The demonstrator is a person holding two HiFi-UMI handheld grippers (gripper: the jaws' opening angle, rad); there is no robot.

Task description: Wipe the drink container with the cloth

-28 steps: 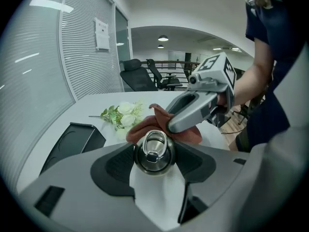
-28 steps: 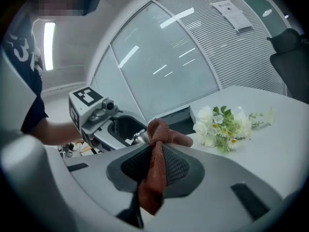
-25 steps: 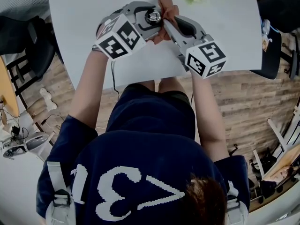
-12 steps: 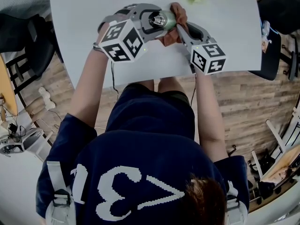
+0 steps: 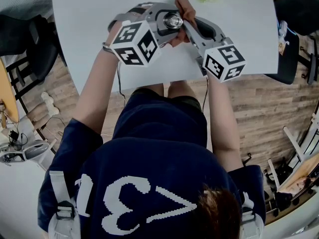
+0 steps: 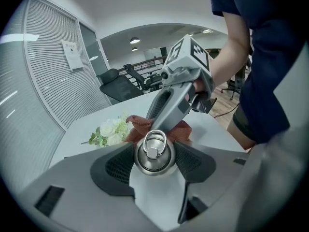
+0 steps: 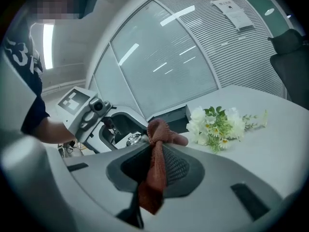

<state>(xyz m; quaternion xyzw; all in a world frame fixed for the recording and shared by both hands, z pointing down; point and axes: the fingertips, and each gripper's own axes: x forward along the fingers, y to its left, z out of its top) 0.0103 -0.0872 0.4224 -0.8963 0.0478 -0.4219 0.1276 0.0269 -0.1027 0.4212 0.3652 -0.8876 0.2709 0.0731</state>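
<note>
Over the near half of the white worktop (image 5: 89, 24), got one steel drink container (image 6: 155, 151) clamped in the left hand-held gripper (image 6: 155, 162): both dark pads squeezed onto its sides just under the cap, ring-handled lid pointing pretty much straight back at that gripper's camera. Can't tell whether the base sits on the worktop or hangs above it, since hidden behind the cap in every view. Right next to it, one rust-brown cloth (image 7: 153, 187) pinched tight in the right hand-held gripper (image 7: 155, 166), jaws nearly together on the fabric, loose tail dangling down between the pads and a knotted wad sticking out past the tips. Seen from the head view, wad jammed up against the far side of the container's cap, looks like touching, with the two grippers coming in from either side and meeting tip to tip at the container. From the left gripper view, same story: cloth bunched just behind the lid, right gripper's body slanting down over it. Quick count: two hand-held grippers, one marker cube (image 5: 135, 43) on each, one drink container, one cloth. Also one little bunch of white flowers (image 7: 217, 122) lying on the worktop beyond the grippers, apart from both, plus one dark flat box (image 7: 167, 114) near the far edge. At least two black office chairs (image 6: 116, 83) way back in the left gripper view.
</note>
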